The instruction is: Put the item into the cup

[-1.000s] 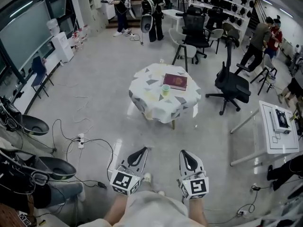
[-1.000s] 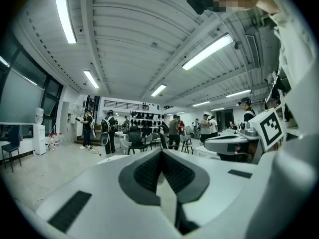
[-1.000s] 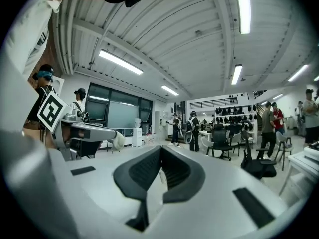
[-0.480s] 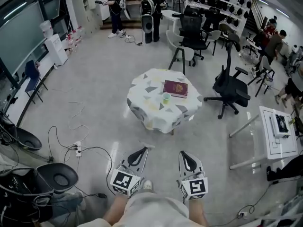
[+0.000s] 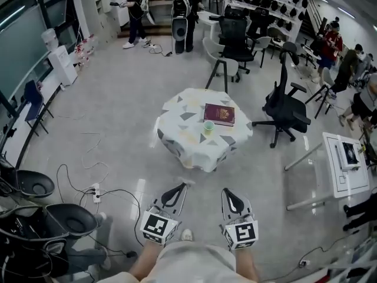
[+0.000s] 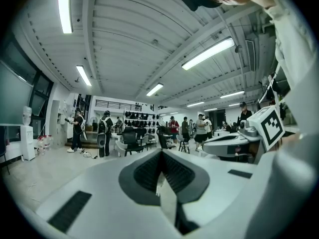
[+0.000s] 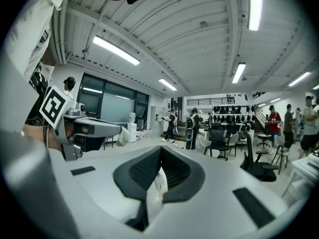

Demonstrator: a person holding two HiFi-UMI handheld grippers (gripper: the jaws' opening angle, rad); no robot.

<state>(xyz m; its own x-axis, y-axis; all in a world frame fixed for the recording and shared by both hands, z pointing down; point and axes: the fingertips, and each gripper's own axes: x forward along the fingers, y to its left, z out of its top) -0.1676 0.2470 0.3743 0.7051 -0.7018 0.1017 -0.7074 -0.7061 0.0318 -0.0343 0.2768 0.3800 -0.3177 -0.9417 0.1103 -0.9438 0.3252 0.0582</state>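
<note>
Nothing of the task is done yet, as far as the views show: you stand on the open floor, well apart from the worktop [image 5: 184, 135] with its patterned cloth, and neither tool carries anything. Your left hand-held gripper [image 5: 183, 185] is held low in front of your body with its jaws pressed together at the tips; its own view confirms this, the dark pads meeting in a point [image 6: 160, 152] with nothing pinched between them. Your right hand-held gripper [image 5: 225, 191] sits just beside it, likewise closed and empty, the pads meeting at the tip in its own view [image 7: 160, 148]. The small green cup [image 5: 208, 125] stands upright near the middle of the worktop, ahead of both tools and a little nearer the right one's line, just in front of a dark red book [image 5: 219, 114] that lies flat. The item meant for the cup cannot be made out from here; apart from the book, nothing else on the cloth is clear enough to name. Everything is left: close the distance to the worktop, find the item, open one pair of jaws, pick it up and drop it into the cup. Mind the black office chair [image 5: 288, 108] standing to the right of the worktop.
</note>
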